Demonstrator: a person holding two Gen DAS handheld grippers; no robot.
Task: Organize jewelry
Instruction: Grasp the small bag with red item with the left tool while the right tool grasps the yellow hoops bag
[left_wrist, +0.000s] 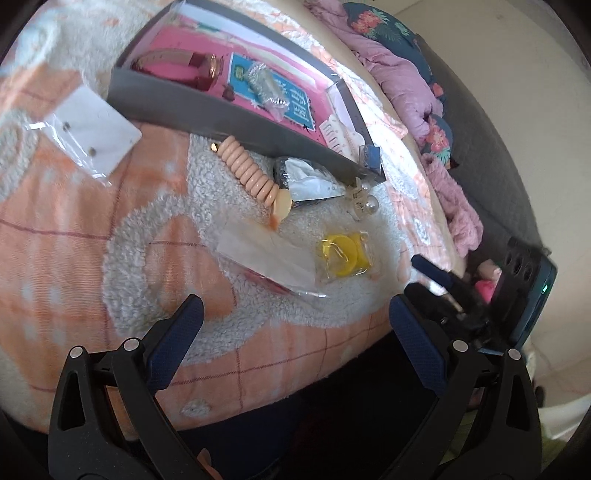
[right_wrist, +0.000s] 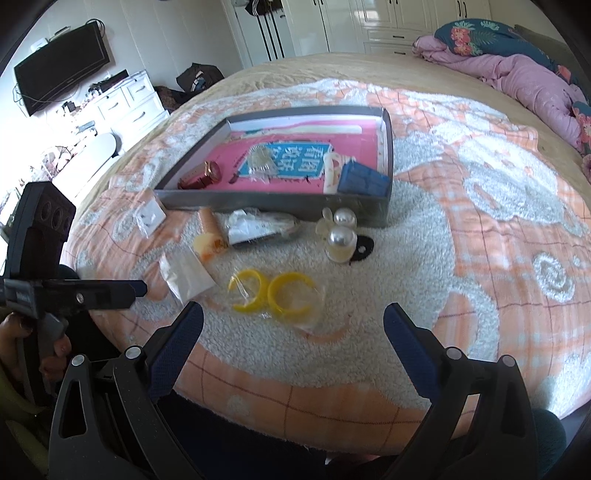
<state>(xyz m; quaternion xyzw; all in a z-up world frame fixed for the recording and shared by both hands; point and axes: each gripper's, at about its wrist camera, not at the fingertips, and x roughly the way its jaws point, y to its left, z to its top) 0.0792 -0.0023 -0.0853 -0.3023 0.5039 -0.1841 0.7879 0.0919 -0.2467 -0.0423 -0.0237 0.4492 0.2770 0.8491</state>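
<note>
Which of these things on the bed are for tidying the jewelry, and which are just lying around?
For the job: tray, watch, yellow hoops in a bag, pearl clip, peach hair tie, earring card.

Just lying around: pink quilt, TV, white drawers, bed blanket.

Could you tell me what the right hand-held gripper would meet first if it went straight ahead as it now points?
Most likely the clear bag of yellow hoop earrings, lying on the blanket just beyond the open right hand-held gripper; depth is uncertain.
</note>
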